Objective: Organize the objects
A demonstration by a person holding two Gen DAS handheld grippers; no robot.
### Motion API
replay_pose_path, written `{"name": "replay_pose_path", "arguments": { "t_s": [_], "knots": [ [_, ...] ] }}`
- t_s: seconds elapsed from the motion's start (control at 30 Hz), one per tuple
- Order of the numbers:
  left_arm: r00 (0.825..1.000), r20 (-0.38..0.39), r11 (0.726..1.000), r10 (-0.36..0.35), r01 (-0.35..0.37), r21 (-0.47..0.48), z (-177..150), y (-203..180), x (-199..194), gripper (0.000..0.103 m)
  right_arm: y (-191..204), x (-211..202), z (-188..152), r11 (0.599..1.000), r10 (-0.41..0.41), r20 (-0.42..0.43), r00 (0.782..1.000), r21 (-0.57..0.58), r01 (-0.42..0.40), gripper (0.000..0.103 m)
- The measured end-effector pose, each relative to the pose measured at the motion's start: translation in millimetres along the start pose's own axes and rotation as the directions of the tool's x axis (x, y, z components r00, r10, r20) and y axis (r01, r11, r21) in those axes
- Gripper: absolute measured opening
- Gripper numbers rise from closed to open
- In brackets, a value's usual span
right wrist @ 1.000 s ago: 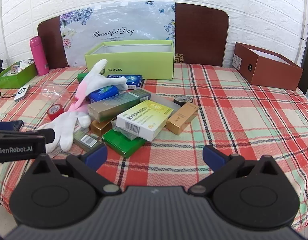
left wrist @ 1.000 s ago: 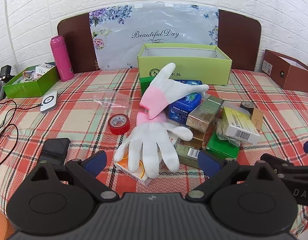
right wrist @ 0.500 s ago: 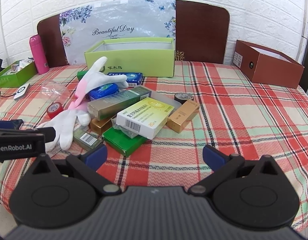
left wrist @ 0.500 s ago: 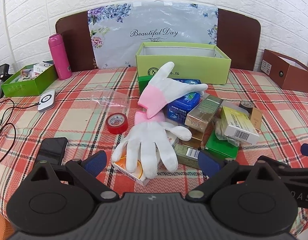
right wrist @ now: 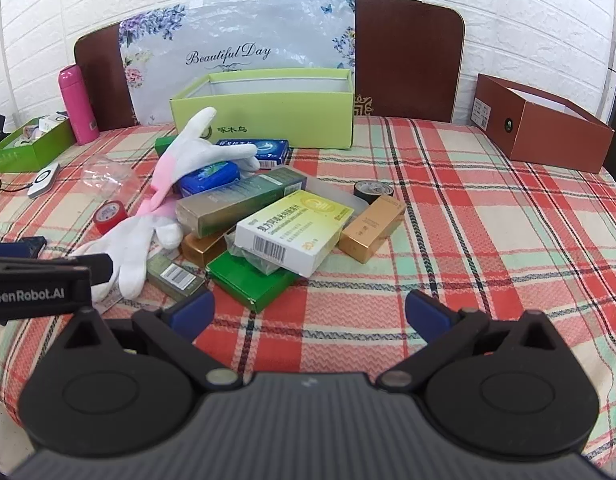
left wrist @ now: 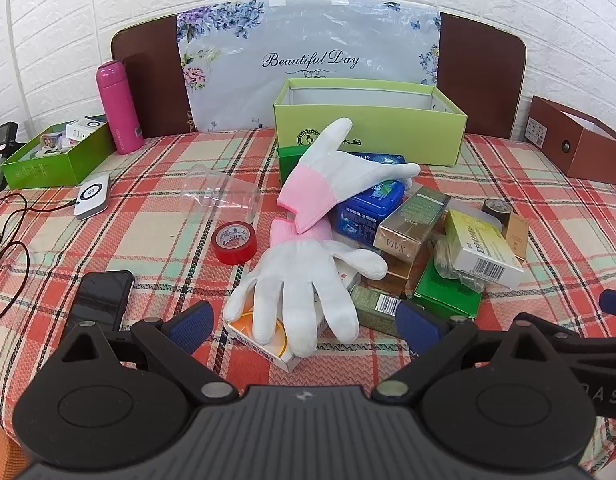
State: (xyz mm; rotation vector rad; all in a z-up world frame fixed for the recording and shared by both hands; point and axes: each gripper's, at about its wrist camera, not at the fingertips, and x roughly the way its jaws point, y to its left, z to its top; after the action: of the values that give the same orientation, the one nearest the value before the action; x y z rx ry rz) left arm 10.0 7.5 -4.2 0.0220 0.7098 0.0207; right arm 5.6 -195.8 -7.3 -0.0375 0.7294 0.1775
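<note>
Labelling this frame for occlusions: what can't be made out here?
- Green box floor: both views, hidden by its front wall.
- Orange-print carton: left view, mostly under the white glove.
- Brown box contents: right view, hidden by its wall.
- Small green tray items: too small.

Pink flask [left wrist: 119, 106] upright beside floral bag [left wrist: 308, 60]; brick wall [left wrist: 67, 0] behind.

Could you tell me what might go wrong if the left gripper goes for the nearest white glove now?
The glove drapes over a small orange-and-white box, so the open left gripper may drag that box along. The leaning pile of boxes beside it could topple if nudged. The clear plastic cup lying on its side may roll if bumped.
</note>
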Motion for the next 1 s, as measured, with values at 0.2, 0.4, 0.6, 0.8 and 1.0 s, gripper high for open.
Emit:
{"name": "replay_pose_path", "arguments": {
  "t_s": [0.2, 0.4, 0.6, 0.8, 1.0],
  "knots": [
    [1.0, -0.005, 1.0, -0.003, 0.003, -0.001, 0, 0, 3, 0.101, -1, 2, 0, 1.0, 0.0, -0.005, 1.0, 0.007, 0.0, 0.103],
    [1.0, -0.01, 1.0, -0.007, 0.007, -0.004, -1, 1, 6, 0.101, 0, 4, 1, 1.0, 0.002, -0.011, 1.0, 0.009, -0.002, 0.103],
    [1.0, -0.022, 1.0, -0.012, 0.012, -0.011, -2, 3, 9, 0.101, 1, 8, -1, 1.0, 0.005, -0.022, 1.0, 0.007, -0.005, 0.103],
    [0.997, 0.043, 0.997, -0.061, 0.063, -0.045, -9, 18, 5, 0.101, -3, 11, 1, 0.999, 0.021, 0.022, 1.0, 0.032, -0.021, 0.103],
    [0.993, 0.048, 0.992, -0.11, 0.113, -0.059, -9, 36, 12, 0.1, -6, 40, 28, 0.996, 0.04, 0.055, 0.998, 0.073, -0.044, 0.103]
  ]
}}
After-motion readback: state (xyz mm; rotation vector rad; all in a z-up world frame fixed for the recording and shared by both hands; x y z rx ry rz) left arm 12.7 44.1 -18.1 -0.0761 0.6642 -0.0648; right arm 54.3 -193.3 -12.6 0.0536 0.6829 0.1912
